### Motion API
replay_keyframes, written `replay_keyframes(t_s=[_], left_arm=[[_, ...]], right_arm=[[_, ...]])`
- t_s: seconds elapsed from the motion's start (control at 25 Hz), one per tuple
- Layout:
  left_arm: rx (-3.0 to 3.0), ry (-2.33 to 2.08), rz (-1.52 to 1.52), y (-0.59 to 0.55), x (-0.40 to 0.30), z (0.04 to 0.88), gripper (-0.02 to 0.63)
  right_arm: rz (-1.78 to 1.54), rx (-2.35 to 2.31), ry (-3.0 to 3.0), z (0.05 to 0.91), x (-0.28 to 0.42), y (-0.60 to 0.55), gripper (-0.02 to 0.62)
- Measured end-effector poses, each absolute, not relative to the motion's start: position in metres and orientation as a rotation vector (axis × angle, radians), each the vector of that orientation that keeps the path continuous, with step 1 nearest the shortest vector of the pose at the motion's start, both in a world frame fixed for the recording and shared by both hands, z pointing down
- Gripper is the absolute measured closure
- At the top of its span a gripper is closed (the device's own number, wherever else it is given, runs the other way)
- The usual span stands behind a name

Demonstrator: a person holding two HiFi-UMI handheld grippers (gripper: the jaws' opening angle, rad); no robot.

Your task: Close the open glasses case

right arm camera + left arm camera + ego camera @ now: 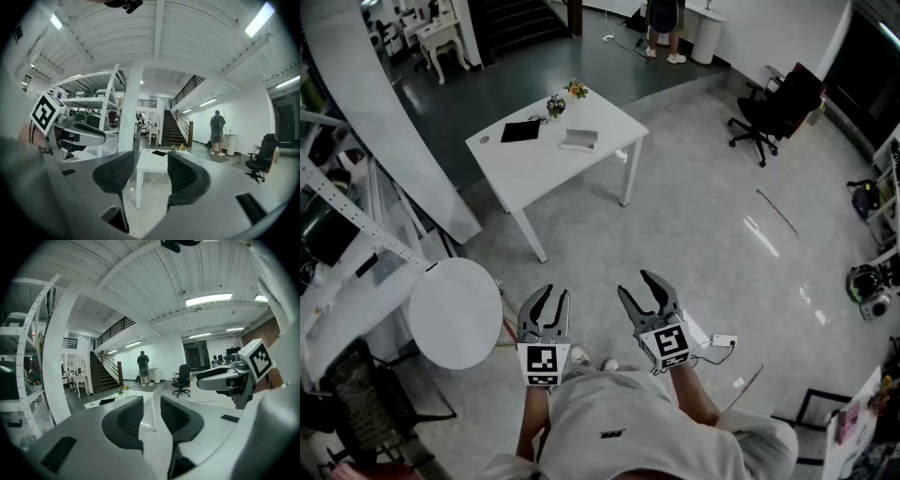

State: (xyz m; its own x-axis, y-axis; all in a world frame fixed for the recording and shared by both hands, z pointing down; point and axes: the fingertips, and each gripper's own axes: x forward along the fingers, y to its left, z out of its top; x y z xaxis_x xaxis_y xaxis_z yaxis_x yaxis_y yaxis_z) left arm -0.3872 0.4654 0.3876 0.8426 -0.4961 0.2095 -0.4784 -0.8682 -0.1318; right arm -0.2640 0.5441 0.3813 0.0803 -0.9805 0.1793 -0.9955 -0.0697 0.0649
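I hold my left tool (555, 294) and right tool (635, 285) over the floor (703, 225), well apart from the white tabletop (546, 169). Both are spread, pinching nothing. The glasses case (578, 141) lies there (too small to read), near a flat black pad (520, 131). Each cube bears a black-and-white square marker (544, 365).

Black office chair (776, 108), round white table (455, 314)
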Motion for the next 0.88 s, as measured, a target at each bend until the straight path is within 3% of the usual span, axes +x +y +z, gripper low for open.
replay_keyframes(t_s=[0.4,0.88], left_arm=[[-2.951,0.787,-0.383,0.48,-0.366,0.394,0.479],[-2.97,0.708,-0.38,0.4,-0.32,0.402,0.479]], right_arm=[[0.136,2.166,-2.059,0.39,-0.245,0.551,0.367],[0.153,2.186,-2.006,0.395,-0.208,0.472,0.367]])
